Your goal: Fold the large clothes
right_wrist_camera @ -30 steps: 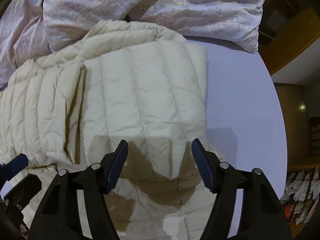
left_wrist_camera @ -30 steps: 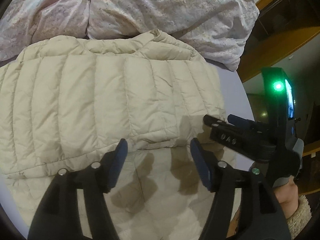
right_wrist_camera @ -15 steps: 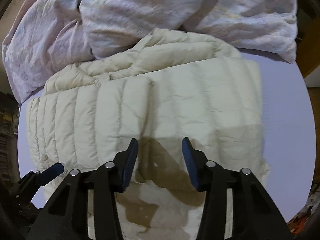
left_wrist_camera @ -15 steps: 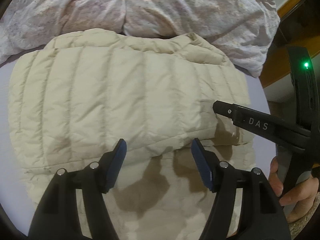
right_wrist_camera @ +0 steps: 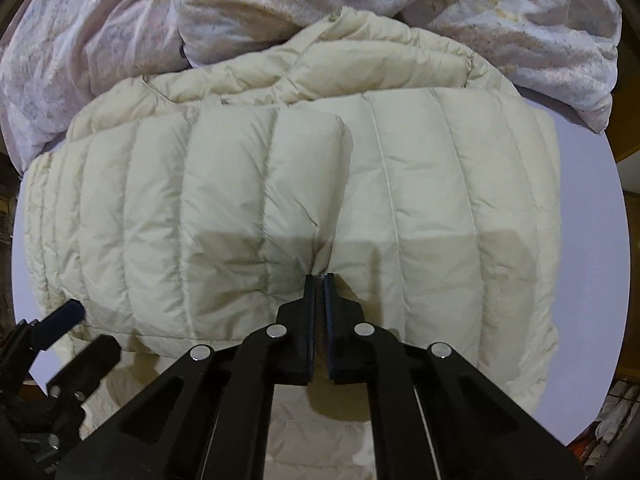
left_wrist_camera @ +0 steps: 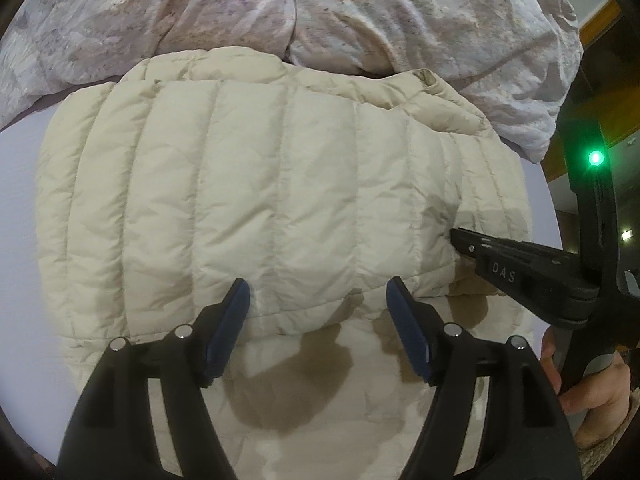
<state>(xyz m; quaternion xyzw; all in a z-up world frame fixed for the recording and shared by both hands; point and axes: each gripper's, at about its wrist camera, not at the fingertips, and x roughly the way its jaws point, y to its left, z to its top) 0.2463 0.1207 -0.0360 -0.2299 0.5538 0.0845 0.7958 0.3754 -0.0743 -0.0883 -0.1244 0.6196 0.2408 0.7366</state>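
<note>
One cream quilted puffer jacket (left_wrist_camera: 280, 208) lies on a pale lilac bed sheet (right_wrist_camera: 592, 264), spread across most of its middle with its top end pushed against the rumpled floral duvet (left_wrist_camera: 360, 12) heaped along the bed's far edge. The jacket is already doubled: an upper layer ends in a free hem that crosses the near part of the garment, with more of the jacket showing below it toward the near edge.

The right gripper (right_wrist_camera: 318, 280) has its jaws together, pinching a small pucker of the upper layer right at that hem, where the fabric gathers into a crease. The left gripper (left_wrist_camera: 316, 300) hangs over the same hem further toward the bed's left edge; its jaws are opening, set wide apart, with the hem under the gap but nothing pressed between them.

The step in hand looks like taking hold of the hem for another fold. Next, I judge, the left jaws must come down and close on the hem, so both ends lift evenly; puffy fill may slip from a shallow pinch.

Counted: one jacket, one duvet, two grippers, and one bare hand (left_wrist_camera: 592, 392) visible, holding the right gripper's handle.
</note>
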